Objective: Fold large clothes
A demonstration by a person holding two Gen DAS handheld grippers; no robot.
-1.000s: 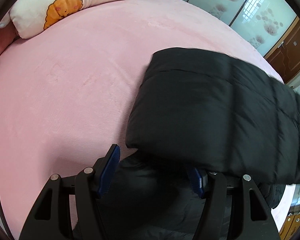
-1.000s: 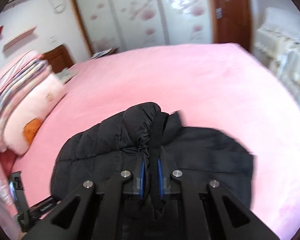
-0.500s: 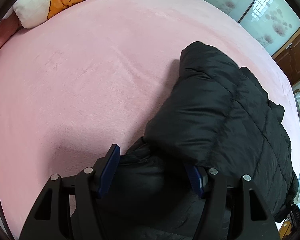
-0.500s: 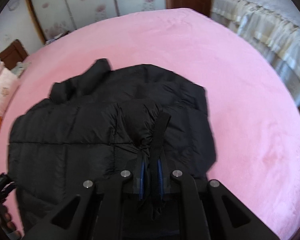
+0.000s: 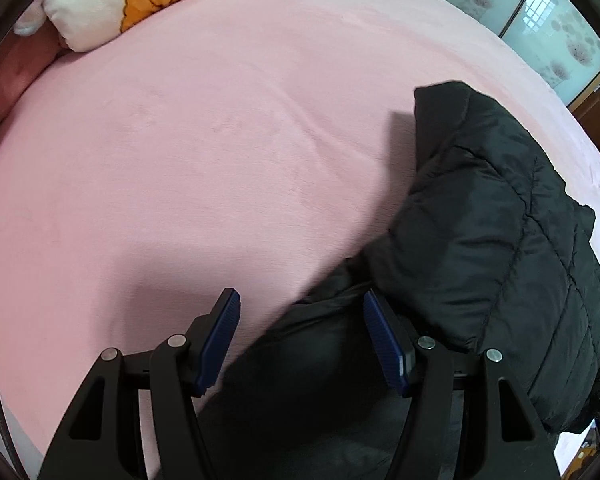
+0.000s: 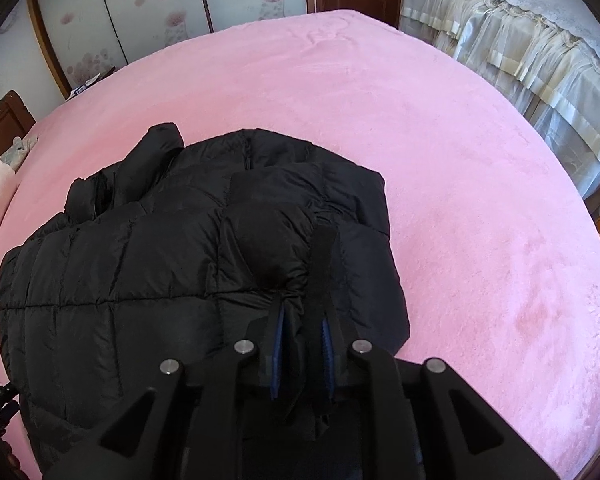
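- Jacket (image 6: pixel 148 280): black, quilted, folded over itself on the pink bed (image 6: pixel 440 140), toward its near edge, a sleeve (image 6: pixel 156 148) sticking out at the far corner.
- Right gripper (image 6: pixel 302 320): jaws opening, a bunched fold and a strap (image 6: pixel 324 256) of the jacket between the pads, grip loosening.
- Left gripper (image 5: pixel 300 312): wide open, pads clear of cloth, above the jacket's near edge, holding nothing.
- Risk: puffy fill springing back on release, top layer sliding or popping open.
- Risk: strap snagging on a pad during pull-away, dragging the fold askew.
- Risk: loose sleeve left outside the bundle, spoiling the fold.
- Against a second ago: folded layer now laid flat, no longer lifted; right gripper lower and less tightly shut; left gripper shifted sideways, more bare bed under it; pillow (image 5: pixel 100 12) nearer the frame's top.
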